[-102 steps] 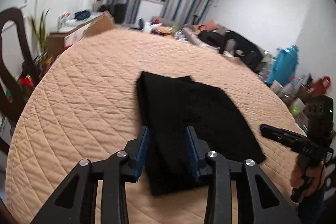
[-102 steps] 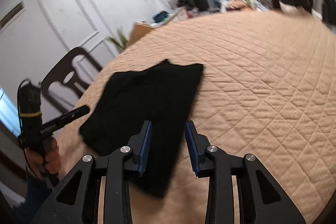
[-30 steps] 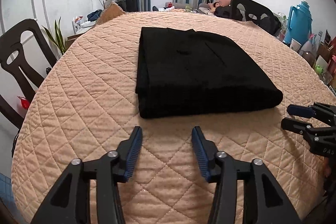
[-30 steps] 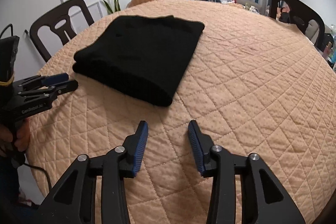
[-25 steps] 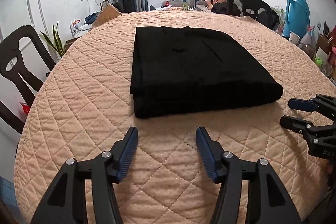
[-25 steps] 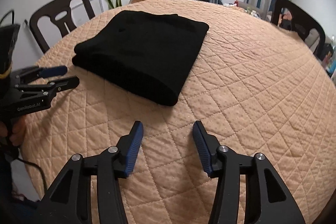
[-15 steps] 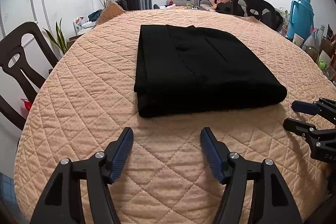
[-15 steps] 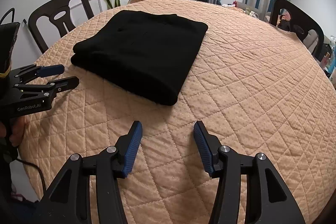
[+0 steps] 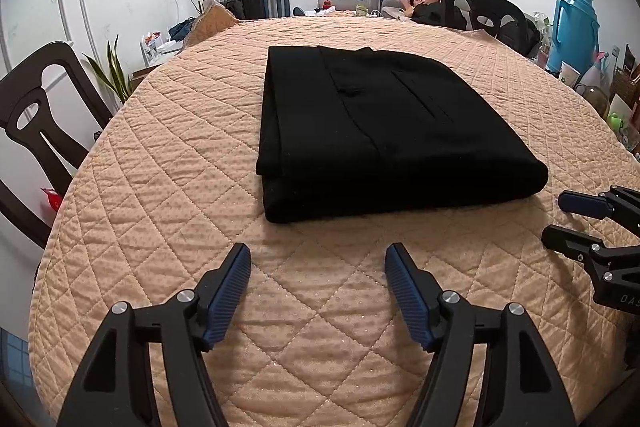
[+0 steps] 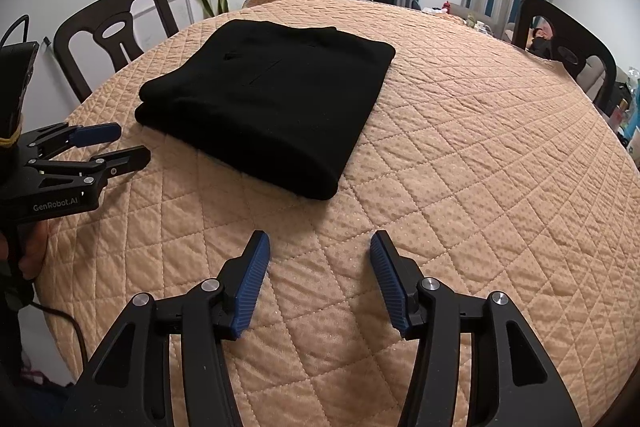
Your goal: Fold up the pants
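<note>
The black pants [image 9: 380, 131] lie folded into a thick flat rectangle on the round table with a quilted tan cover [image 9: 160, 187]. They also show in the right wrist view [image 10: 272, 99]. My left gripper [image 9: 318, 263] is open and empty, just short of the near edge of the pants; it also shows at the left of the right wrist view [image 10: 116, 145]. My right gripper [image 10: 320, 247] is open and empty, near the corner of the fold; it shows at the right of the left wrist view [image 9: 560, 219].
Dark wooden chairs stand around the table: one at the left [image 9: 32, 131], one at the far right [image 9: 484, 11], and two in the right wrist view [image 10: 112, 27] [image 10: 568, 47]. A blue jug [image 9: 576, 27] and clutter sit at the right.
Both grippers let go of the pants, pulled back toward the table's near edge and opened wider. The pants now lie folded and still.
</note>
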{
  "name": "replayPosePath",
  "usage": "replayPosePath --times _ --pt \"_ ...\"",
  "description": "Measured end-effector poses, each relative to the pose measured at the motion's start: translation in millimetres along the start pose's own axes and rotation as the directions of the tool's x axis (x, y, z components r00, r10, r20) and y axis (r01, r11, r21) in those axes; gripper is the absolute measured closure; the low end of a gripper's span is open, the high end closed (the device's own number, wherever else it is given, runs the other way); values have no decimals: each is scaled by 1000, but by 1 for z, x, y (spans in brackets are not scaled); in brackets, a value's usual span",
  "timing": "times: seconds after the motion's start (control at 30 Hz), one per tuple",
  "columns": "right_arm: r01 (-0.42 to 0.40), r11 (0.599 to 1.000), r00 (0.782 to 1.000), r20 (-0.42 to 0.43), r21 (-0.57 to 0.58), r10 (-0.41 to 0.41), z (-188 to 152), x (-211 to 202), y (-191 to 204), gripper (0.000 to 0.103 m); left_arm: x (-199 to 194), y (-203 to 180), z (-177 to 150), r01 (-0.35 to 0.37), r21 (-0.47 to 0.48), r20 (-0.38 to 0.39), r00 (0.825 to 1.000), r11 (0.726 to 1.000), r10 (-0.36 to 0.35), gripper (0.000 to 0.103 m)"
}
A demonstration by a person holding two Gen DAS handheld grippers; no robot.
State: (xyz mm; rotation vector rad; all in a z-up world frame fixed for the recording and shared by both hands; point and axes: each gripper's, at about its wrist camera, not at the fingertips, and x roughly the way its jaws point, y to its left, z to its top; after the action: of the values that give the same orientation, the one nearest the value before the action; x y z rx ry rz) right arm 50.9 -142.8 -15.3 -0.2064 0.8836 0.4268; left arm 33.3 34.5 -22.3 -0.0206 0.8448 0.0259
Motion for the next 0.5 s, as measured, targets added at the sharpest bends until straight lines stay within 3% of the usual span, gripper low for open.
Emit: replayPosePath --times 0.4,0.5 --pt "-1 1000 1000 0 0 1 0 0 0 49 1 1 0 8 2 -3 1000 1000 -8 27" --pt "-1 1000 1000 0 0 1 0 0 0 49 2 0 -1 23 6 -11 1000 1000 -22 20"
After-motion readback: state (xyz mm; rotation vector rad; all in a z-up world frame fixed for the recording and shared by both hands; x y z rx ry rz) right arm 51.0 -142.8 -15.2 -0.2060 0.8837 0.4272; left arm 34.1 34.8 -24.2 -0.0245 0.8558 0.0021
